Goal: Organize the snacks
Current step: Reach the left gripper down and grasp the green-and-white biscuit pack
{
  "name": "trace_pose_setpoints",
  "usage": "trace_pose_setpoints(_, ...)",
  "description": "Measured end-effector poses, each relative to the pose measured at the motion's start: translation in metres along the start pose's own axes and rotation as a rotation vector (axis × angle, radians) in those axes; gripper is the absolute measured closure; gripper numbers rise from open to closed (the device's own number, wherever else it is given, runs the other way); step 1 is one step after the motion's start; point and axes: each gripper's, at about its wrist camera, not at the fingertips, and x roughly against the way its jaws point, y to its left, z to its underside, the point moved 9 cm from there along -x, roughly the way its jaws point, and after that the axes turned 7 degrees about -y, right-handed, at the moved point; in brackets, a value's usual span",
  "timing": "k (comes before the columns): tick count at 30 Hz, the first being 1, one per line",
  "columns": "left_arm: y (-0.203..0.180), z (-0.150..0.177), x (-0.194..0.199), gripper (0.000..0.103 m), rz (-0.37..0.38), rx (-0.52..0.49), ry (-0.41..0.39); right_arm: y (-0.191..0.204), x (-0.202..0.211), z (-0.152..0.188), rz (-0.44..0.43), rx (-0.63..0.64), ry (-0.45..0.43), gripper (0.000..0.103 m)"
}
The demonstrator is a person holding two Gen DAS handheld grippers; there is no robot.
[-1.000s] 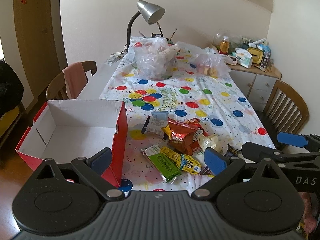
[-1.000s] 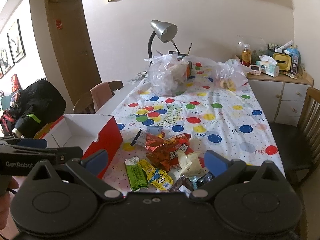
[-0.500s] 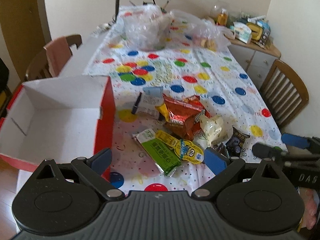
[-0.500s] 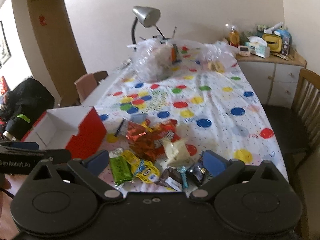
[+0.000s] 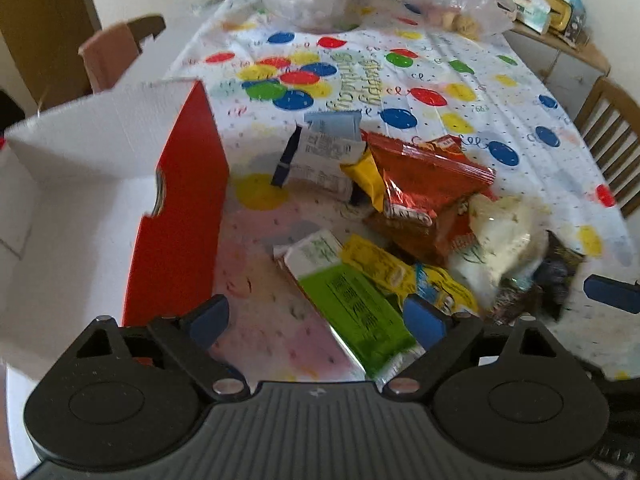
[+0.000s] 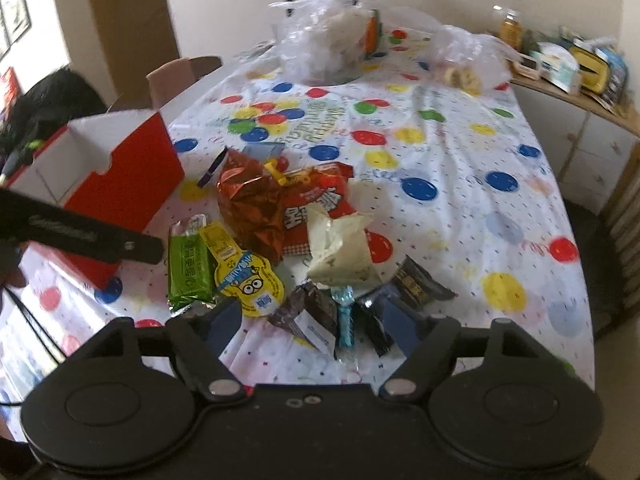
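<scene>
The table (image 6: 460, 168) wears a thin, creased plastic cloth, white and strewn with bright round dots; at its near left edge stands an open cardboard box (image 5: 92, 184), rectangular, glossy red outside and matt white within, a thumb notch cut in its near wall; at the far end slump two crumpled clear plastic bags (image 6: 324, 40); wooden chairs flank the table, one on the left draped with a pink cloth (image 5: 106, 56), and a low cabinet (image 6: 576, 120) along the right wall carries clutter. The snacks lie heaped in a loose pile right of the box: crinkled red foil packets (image 6: 256, 204), a pale soft pouch (image 6: 340, 248), a flat green wrapper (image 5: 352, 308), a yellow packet with a cartoon face (image 6: 252, 284), small dark wrappers (image 6: 416, 284). The left tongs (image 5: 316, 316) hover low with fingers spread wide and empty, the green wrapper lying between them, its end under the right finger; the right tongs (image 6: 312, 316) likewise gape with nothing held, above the small dark wrappers and a thin blue sweet (image 6: 346, 316) at the near edge of the pile.
</scene>
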Motion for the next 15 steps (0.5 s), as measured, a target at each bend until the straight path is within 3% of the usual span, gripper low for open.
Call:
trace_pose_setpoints(3, -0.001, -0.005, -0.006, 0.009, -0.030, 0.000, 0.011, 0.007, -0.011, 0.002, -0.011, 0.089, 0.006, 0.031)
trace_pose_setpoints(5, -0.007, -0.004, -0.005, 0.022, -0.012, 0.032, 0.054, 0.012, -0.018, 0.006, -0.021, 0.148, 0.014, 0.033)
trace_pose_setpoints(9, -0.023, 0.001, -0.005, 0.022, -0.020, 0.009, 0.058, 0.015, -0.029, 0.012, -0.017, 0.216, 0.035, 0.040)
trace_pose_setpoints(15, -0.010, 0.010, -0.028, 0.022, -0.054, 0.114, 0.138, 0.021, -0.034, 0.016, -0.027, 0.295, 0.029, 0.045)
